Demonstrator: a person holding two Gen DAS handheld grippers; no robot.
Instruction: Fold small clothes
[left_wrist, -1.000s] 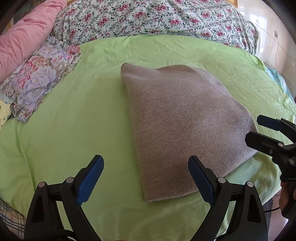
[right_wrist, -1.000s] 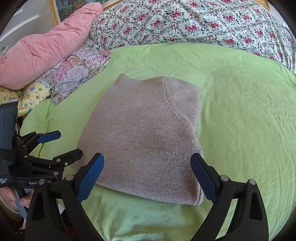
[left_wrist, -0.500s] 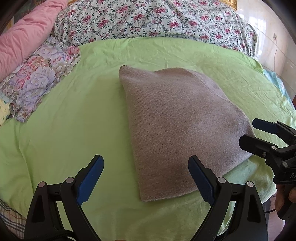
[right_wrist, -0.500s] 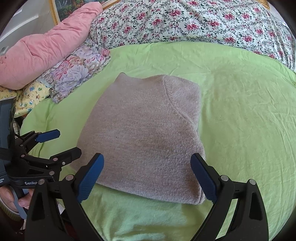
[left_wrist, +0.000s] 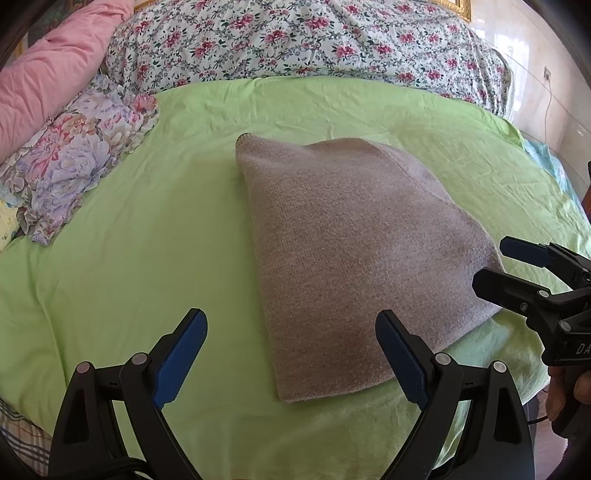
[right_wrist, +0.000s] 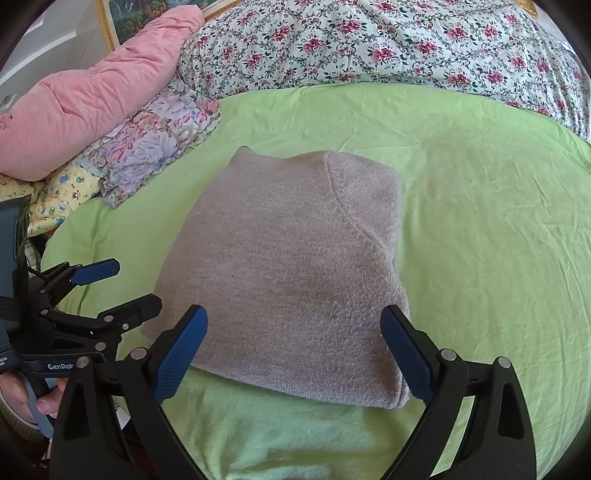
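A beige knitted garment (left_wrist: 354, 258) (right_wrist: 295, 273) lies folded flat into a compact block on the green sheet (left_wrist: 147, 236) (right_wrist: 480, 206). My left gripper (left_wrist: 291, 350) is open above the sheet, with the block's near left corner between its fingers, nothing held. My right gripper (right_wrist: 293, 350) is open too, hovering over the block's near edge without gripping it. Each gripper shows in the other's view: the right gripper (left_wrist: 502, 266) at the block's right side, the left gripper (right_wrist: 110, 284) at its left side.
A pink quilt (right_wrist: 85, 99), a floral pillow (left_wrist: 74, 162) and a yellow printed cloth (right_wrist: 62, 192) lie at the left. A flowered duvet (left_wrist: 295, 40) runs across the back. The bed's near edge (left_wrist: 332, 443) lies just under the grippers. A hand (right_wrist: 22, 395) holds the left gripper.
Both grippers have drawn slightly back and up from the folded garment. The right gripper has slid a little leftward in the left wrist view. The garment has not moved.
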